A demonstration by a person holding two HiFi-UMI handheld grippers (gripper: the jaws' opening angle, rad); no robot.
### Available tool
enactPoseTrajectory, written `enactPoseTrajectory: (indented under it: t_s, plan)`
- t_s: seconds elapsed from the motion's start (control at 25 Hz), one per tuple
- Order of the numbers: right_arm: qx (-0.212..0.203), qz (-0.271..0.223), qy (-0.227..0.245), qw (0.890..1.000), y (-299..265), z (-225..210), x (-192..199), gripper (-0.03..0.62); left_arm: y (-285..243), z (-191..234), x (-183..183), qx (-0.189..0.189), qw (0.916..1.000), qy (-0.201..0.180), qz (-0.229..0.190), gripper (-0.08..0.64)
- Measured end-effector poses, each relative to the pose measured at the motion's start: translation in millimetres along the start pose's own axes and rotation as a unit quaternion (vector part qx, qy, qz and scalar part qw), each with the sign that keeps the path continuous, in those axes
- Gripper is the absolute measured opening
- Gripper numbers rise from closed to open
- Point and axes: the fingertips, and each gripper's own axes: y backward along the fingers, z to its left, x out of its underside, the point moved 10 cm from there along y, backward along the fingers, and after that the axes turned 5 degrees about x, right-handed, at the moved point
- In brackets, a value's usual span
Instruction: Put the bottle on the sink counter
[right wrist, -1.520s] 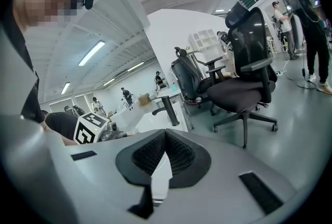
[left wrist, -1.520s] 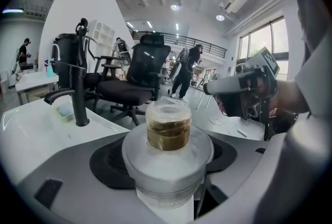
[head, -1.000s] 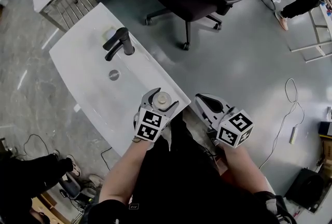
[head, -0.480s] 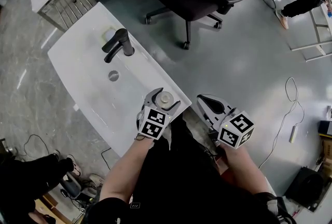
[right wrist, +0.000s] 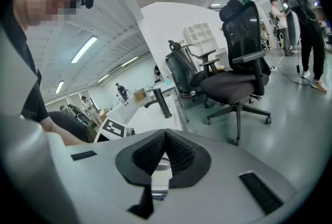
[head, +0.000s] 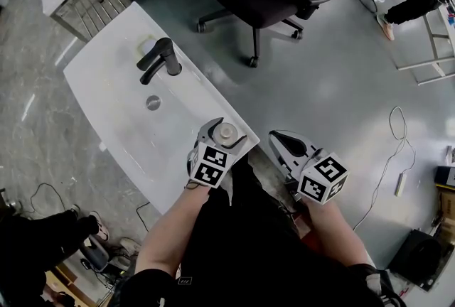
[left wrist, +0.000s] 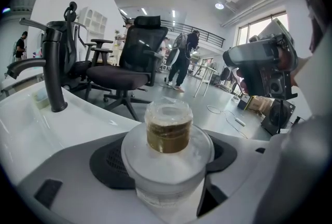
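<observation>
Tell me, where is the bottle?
In the head view, the bottle is clamped in the left gripper, at the near end of the sink counter.

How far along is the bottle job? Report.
Done: the grasp. In hand: left gripper clamps the bottle over the near corner of the sink counter; contact unclear. Left: set it down, release. Right gripper shut, empty.

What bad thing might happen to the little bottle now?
1. The left gripper holds the bottle right by the near edge of the sink counter. Set down there, it might tip off onto the floor.
2. The bottle looks smooth and round, so it may slip if the gripper loosens too early.
3. Placed too far in, it could slide down the basin toward the drain.
</observation>
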Motion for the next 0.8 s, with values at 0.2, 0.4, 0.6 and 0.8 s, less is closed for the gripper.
enactPoseTrajectory:
  t_s: [0.2, 0.4, 0.6, 0.8]
  plan:
    - [-0.003, 0.004, -0.001, 1.000, 0.7, -1.5, 2.6, 0.014, -1.0, -0.3, 0.8, -0.005, 1.0000, -0.004, -0.001, 0.353]
    - [-0.008, 0.007, 0.000, 1.000, 0.8, -3.6, 3.5, 0.014, -2.0, -4.1, 1.7, -0.022, 0.9993, -0.026, 0.015, 0.353]
    - [-0.011, 0.011, 0.002, 1.000, 4.7, -5.1, 4.4, 0.015, -3.2, -5.2, 1.5, -0.032, 0.9990, -0.026, 0.016, 0.353]
    - [-0.012, 0.011, 0.002, 1.000, 8.5, -6.7, 4.0, 0.014, -3.7, -6.3, 2.6, -0.040, 0.9986, -0.027, 0.024, 0.353]
